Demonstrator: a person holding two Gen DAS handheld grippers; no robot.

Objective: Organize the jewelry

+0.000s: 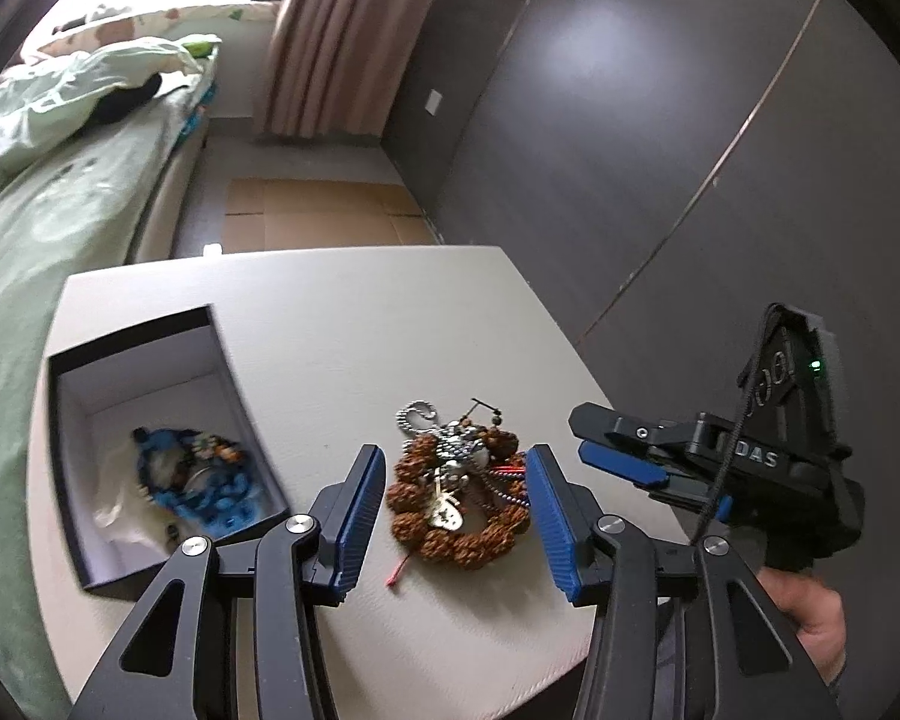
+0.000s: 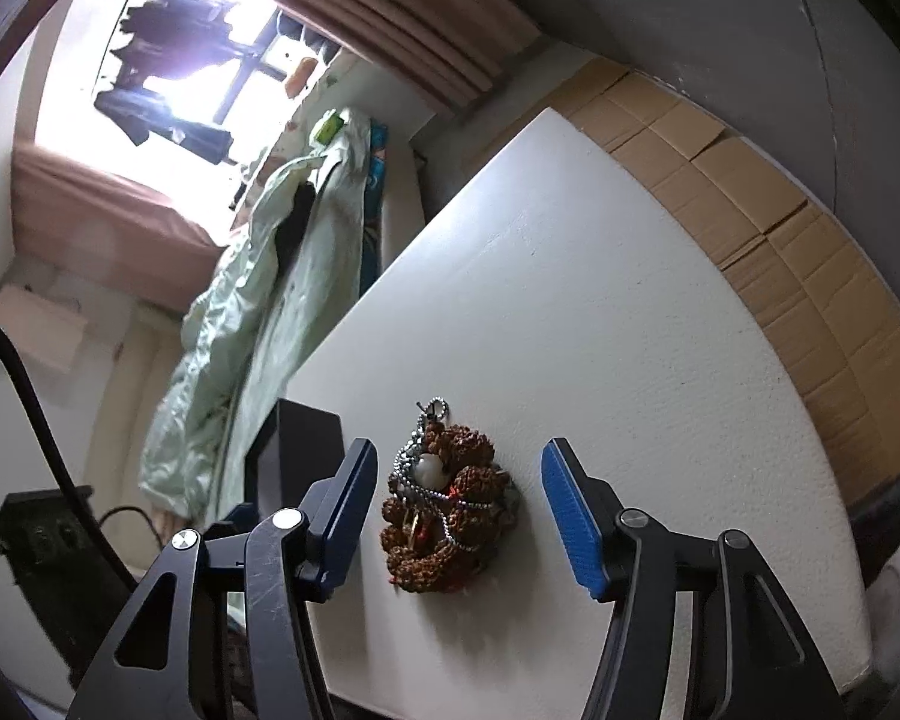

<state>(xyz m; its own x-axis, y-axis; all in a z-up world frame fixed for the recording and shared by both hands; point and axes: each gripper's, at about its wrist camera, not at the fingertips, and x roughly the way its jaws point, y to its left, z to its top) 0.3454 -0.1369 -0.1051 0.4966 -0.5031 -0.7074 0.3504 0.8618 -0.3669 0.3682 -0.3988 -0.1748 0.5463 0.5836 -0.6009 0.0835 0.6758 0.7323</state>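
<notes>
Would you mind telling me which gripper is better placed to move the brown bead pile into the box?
Probably left: the left gripper brackets the bead pile, with the box beside it.

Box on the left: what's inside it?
The box holds blue beaded jewelry on white paper. Anything beneath those can't be seen.
</notes>
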